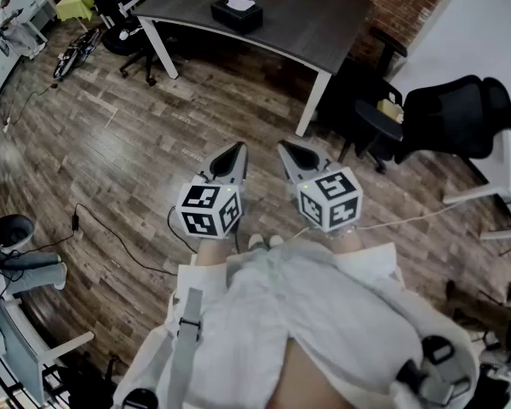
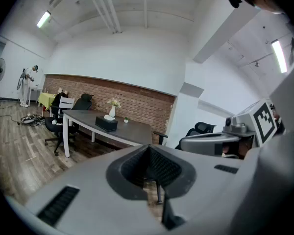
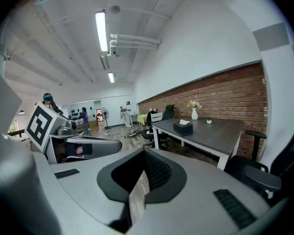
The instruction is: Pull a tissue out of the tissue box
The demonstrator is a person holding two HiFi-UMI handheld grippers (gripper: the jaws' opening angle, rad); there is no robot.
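Ahead, black tissue box (image 1: 235, 17) with white tissue (image 1: 240, 3)

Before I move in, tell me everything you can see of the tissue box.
The tissue box is a dark, low rectangular box; its material is unclear from here. A white tissue sticks up, crumpled, out of its top opening. It sits flat and upright on the dark grey table, left of the middle in the head view. A white vase stands behind it, apart. Only the table touches it.
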